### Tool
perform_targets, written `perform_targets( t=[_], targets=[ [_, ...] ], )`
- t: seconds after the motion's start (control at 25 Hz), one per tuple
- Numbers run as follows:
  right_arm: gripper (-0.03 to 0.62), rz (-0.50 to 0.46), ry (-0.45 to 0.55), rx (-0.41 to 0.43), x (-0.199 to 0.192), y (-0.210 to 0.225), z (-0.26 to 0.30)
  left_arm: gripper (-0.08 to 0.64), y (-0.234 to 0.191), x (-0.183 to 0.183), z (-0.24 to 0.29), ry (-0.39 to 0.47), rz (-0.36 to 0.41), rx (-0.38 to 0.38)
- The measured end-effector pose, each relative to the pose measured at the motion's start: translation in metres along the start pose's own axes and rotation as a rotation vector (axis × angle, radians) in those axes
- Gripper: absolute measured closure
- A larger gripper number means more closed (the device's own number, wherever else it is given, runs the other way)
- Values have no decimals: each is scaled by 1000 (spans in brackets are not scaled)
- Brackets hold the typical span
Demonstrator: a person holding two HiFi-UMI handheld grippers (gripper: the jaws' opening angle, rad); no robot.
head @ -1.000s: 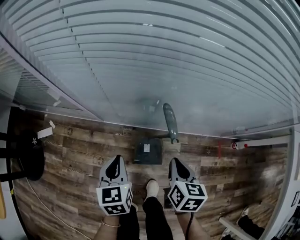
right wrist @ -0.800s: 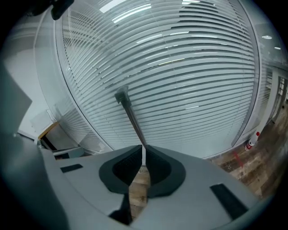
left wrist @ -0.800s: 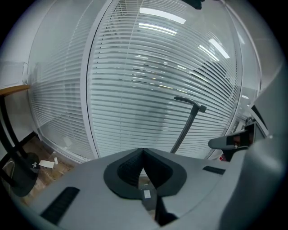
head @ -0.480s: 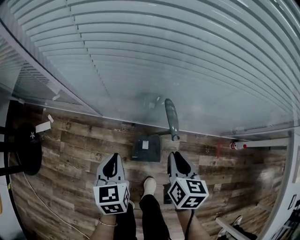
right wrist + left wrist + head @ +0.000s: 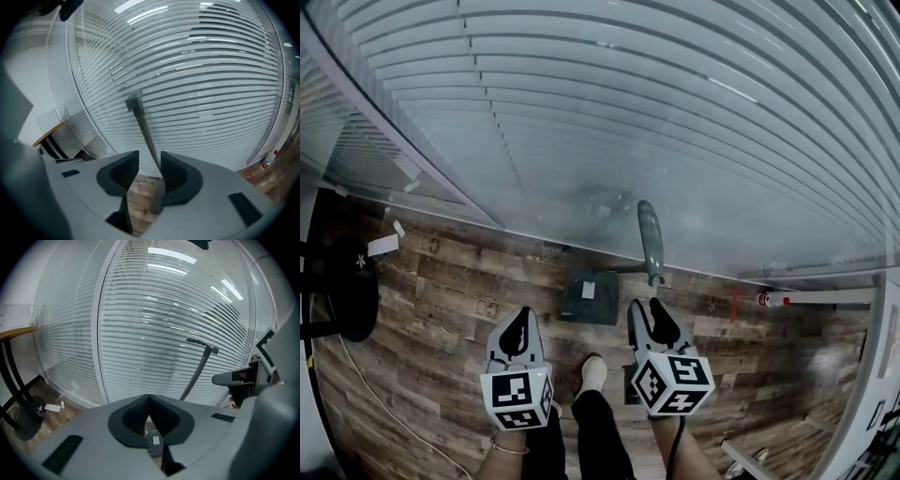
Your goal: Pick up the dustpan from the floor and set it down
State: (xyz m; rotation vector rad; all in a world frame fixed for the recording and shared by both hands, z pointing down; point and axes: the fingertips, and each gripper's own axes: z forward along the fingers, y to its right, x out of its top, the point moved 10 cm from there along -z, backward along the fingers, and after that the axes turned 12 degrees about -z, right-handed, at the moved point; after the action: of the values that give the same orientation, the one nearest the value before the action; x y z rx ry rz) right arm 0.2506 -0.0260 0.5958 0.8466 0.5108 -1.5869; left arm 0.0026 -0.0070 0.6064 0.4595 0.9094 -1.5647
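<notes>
Head view: dustpan sits on the wood-plank floor, close against the glass wall with blinds. Its long handle rises from the pan's right rear. The view does not show whether the handle rests against the glass. Person's shoe is just below the pan, between the two tools.

Right gripper: tips just beside the handle's lower end. In the right gripper view the jaws stand apart and are opening. The handle runs up through the gap, close to the right-hand pad, with clear space on the other side; no pad presses on it.

Left gripper: held over bare floor to the left of the pan. In the left gripper view its jaw tips meet, with nothing between them. The handle shows off to the right there.

Other items: black stool base at far left, paper scrap near it, red-capped item at the wall foot on the right.
</notes>
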Motion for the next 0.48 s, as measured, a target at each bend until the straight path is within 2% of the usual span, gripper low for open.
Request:
perform_targets(
  t=[0.48],
  targets=[
    [422, -43, 15, 0, 14, -9, 20, 545, -20, 0, -2, 16, -32, 47]
  ],
)
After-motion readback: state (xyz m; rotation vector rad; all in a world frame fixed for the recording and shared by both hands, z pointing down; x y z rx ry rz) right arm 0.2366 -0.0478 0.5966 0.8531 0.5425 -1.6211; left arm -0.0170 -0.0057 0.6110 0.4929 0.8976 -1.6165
